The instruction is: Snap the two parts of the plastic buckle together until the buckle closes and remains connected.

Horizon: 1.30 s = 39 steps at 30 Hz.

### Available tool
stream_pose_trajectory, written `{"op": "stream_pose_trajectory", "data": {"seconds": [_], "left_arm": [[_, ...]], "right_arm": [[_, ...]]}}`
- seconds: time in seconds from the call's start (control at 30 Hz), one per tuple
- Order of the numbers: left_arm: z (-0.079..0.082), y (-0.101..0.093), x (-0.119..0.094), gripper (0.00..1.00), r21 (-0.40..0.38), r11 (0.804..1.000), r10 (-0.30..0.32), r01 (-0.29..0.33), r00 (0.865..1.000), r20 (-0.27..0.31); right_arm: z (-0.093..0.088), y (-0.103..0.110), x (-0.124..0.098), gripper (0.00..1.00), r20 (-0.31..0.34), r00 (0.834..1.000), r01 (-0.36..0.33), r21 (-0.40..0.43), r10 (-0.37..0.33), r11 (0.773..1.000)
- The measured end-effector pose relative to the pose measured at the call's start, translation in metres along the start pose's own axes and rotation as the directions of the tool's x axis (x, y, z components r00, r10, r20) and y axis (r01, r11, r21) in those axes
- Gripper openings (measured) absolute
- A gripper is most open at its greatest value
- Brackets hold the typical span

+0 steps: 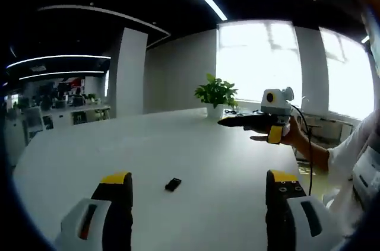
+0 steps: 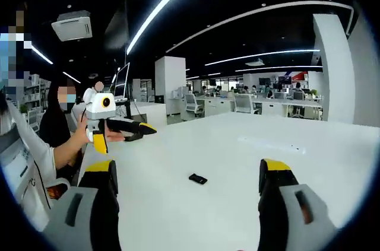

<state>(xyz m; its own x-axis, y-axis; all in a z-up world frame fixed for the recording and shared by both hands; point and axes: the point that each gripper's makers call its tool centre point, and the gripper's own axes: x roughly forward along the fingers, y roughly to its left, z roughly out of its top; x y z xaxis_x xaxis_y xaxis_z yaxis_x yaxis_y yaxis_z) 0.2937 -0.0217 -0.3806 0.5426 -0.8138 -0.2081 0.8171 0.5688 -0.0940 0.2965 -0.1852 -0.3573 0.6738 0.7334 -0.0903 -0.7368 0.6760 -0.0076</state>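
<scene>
A small black buckle piece (image 1: 173, 184) lies alone on the white table (image 1: 119, 144); it is too small to tell whether it is one part or both. My left gripper (image 1: 199, 178) stands open above the near table edge, the piece just ahead between its jaws. In the right gripper view the same piece (image 2: 198, 178) lies ahead of my open right gripper (image 2: 187, 166), which holds nothing. Each gripper shows in the other's view, held in a hand above the table: the right gripper (image 1: 252, 123) and the left gripper (image 2: 124, 126).
A potted plant (image 1: 216, 94) stands at the table's far edge before bright windows. A white pillar (image 1: 132, 70) and office desks (image 2: 261, 104) lie beyond the table. A person (image 2: 59, 114) sits behind the table's left end in the right gripper view.
</scene>
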Motion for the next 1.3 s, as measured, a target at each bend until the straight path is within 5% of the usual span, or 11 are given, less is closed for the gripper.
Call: {"op": "stream_pose_trajectory", "data": {"seconds": [0.3,0.57,0.93,1.3], "left_arm": [[-0.014,0.008,-0.023,0.94,0.039,0.991,0.132,-0.131,0.990,-0.046],[-0.026,0.009,-0.034,0.94,0.019,0.986,0.167,-0.166,0.984,-0.056],[-0.033,0.005,-0.053,0.93,0.008,0.978,0.206,-0.206,0.978,-0.041],[-0.038,-0.001,-0.065,0.93,-0.012,0.973,0.230,-0.230,0.973,-0.005]], "right_arm": [[-0.017,0.019,-0.022,1.00,-0.034,0.998,0.050,-0.014,-0.050,0.999],[-0.021,0.019,-0.046,1.00,-0.045,0.991,0.121,-0.037,-0.122,0.992],[-0.038,0.004,-0.085,1.00,-0.076,0.960,0.267,-0.036,-0.269,0.963],[-0.048,0.000,-0.104,1.00,-0.063,0.944,0.324,-0.010,-0.324,0.946]]}}
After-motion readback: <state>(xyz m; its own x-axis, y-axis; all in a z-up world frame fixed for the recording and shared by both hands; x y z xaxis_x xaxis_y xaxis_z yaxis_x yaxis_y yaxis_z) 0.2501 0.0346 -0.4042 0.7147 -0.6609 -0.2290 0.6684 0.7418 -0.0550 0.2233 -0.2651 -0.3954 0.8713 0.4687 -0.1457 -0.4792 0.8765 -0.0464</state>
